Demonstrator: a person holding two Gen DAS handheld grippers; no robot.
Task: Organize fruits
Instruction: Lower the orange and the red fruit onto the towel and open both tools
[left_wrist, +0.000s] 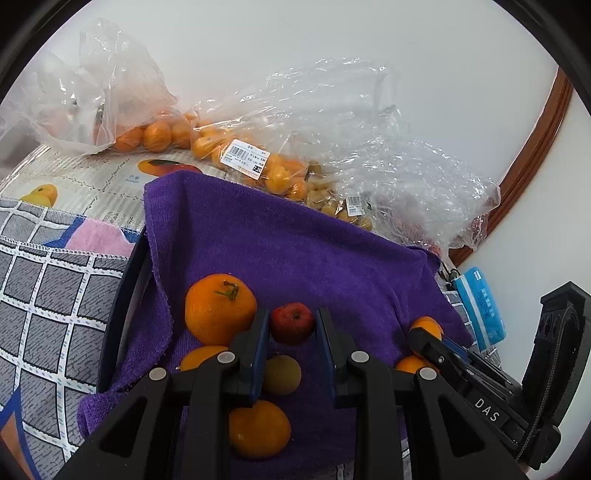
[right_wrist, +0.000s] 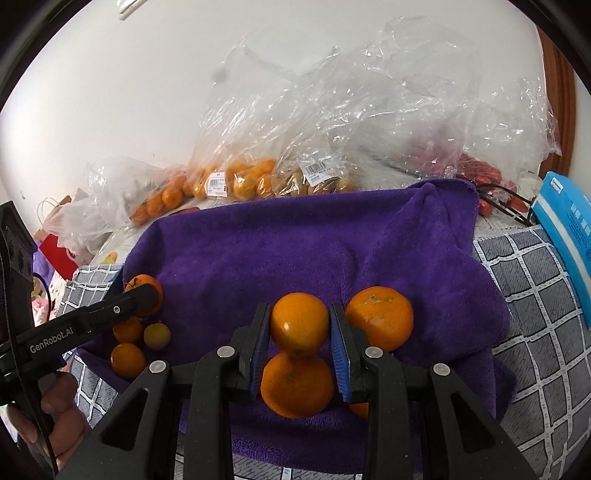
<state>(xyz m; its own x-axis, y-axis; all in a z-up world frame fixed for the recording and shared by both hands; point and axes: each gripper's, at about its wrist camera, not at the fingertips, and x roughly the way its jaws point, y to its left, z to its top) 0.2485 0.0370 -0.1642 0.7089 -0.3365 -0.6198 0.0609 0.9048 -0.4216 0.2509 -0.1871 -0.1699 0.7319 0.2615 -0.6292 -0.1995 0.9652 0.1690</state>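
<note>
A: What do we have in the left gripper (left_wrist: 291, 325)?

B: We have its jaws clamped on a small red fruit (left_wrist: 292, 323), the blue pads pressing it from both sides. It sits over the purple towel (left_wrist: 295, 240), just right of a big orange (left_wrist: 220, 308) that has a green stem.

A: And the fruit nearer to us on that side?

B: We see a small yellow fruit (left_wrist: 282, 374) just under the jaws and a second orange (left_wrist: 258, 428) nearer still, both lying on the towel.

A: The right gripper (right_wrist: 300, 325)?

B: We have it clenched on a smooth orange (right_wrist: 299, 323), held between the pads. Right below it, nearer to us, a lower orange (right_wrist: 297, 386) rests on the towel; whether the two touch we cannot tell. A rough-skinned orange (right_wrist: 380, 317) lies just to the right of the jaws.

A: Anything behind the towel?

B: Along the far wall we see clear plastic bags (right_wrist: 332, 122) of fruit with price labels: oranges on the left, pale yellow fruit in the middle, red ones on the right. A blue packet (right_wrist: 565, 236) lies at the far right, on the grey checked cloth (right_wrist: 532, 314) that shows on either side of the towel.
</note>
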